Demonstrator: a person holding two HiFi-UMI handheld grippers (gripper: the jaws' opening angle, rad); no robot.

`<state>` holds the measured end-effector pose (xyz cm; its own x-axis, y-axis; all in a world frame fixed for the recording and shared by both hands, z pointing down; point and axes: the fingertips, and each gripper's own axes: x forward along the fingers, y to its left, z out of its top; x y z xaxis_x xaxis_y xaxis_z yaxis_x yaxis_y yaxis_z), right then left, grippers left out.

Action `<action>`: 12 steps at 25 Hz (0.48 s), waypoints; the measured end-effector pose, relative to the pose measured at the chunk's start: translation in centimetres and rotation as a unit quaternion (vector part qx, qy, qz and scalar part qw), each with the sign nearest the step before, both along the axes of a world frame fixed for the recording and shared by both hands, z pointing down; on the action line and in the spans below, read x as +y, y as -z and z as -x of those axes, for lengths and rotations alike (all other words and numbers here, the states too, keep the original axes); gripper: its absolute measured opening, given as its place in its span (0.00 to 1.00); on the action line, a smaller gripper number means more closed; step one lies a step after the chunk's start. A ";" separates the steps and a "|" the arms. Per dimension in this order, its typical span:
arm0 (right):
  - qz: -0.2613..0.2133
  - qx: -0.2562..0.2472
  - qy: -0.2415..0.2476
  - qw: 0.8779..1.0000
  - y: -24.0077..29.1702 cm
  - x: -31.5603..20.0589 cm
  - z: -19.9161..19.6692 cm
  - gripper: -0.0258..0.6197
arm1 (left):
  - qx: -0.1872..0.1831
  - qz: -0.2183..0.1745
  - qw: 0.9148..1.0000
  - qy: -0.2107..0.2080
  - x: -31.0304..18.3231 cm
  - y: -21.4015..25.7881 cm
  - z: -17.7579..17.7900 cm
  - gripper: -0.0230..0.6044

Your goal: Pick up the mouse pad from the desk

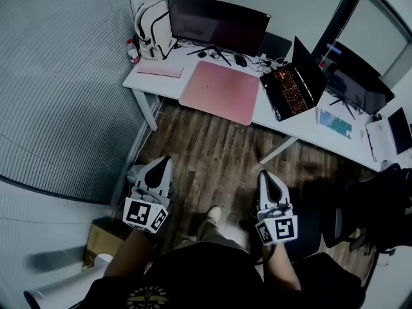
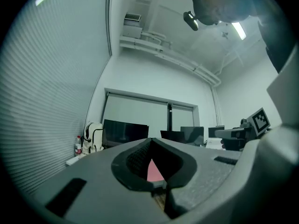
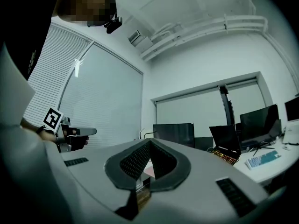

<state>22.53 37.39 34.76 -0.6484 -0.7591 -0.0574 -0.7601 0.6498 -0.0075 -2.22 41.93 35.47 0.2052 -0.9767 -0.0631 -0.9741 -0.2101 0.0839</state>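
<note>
The pink mouse pad (image 1: pixel 221 92) lies flat on the white desk (image 1: pixel 270 118), overhanging its front edge, left of an open laptop. Both grippers are held level over the wooden floor, well short of the desk. My left gripper (image 1: pixel 165 159) is shut and empty, pointing towards the desk's left end. My right gripper (image 1: pixel 263 174) is also shut and empty, below the desk leg. In the left gripper view a sliver of the pad (image 2: pixel 153 171) shows through the notch of the shut left gripper (image 2: pixel 150 140). The right gripper view shows the pad (image 3: pixel 148 171) likewise, behind the shut right gripper (image 3: pixel 150 141).
On the desk stand a dark monitor (image 1: pixel 217 21), a white backpack (image 1: pixel 153 28), a pink keyboard (image 1: pixel 159 71), the lit laptop (image 1: pixel 295 82) and a pale keyboard (image 1: pixel 335 122). A black chair (image 1: pixel 380 205) is at the right, a cardboard box (image 1: pixel 103 237) at the lower left. Blinds line the left wall.
</note>
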 end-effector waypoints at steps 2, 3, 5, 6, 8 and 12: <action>0.007 0.001 0.004 1.000 -0.6 -1.3 0.1 0.04 | -0.005 0.006 1.000 -0.001 -1.2 -0.4 0.0 0.04; 0.010 0.002 0.007 1.000 -1.0 -1.9 0.2 0.04 | -0.005 0.009 1.000 -0.001 -1.8 -0.6 0.0 0.04; 0.017 0.007 0.012 1.000 -1.7 -3.0 0.5 0.04 | -0.003 0.013 1.000 -0.003 -2.8 -1.1 0.0 0.04; 0.021 0.009 0.014 1.000 -2.1 -3.4 0.6 0.04 | -0.002 0.015 1.000 -0.004 -3.3 -1.3 0.0 0.04; 0.026 0.012 0.017 0.999 -2.5 -4.2 1.0 0.04 | 0.003 0.021 1.000 -0.004 -4.1 -1.9 0.2 0.04; 0.033 0.011 0.018 0.999 -3.0 -5.7 1.2 0.04 | 0.009 0.031 0.999 -0.003 -5.7 -2.7 0.7 0.04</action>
<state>21.36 31.72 37.74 -0.6754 -0.7374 0.0066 -0.7371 0.6748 -0.0352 -2.95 36.24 38.16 0.2102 -0.9776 -0.0071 -0.9710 -0.2096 0.1150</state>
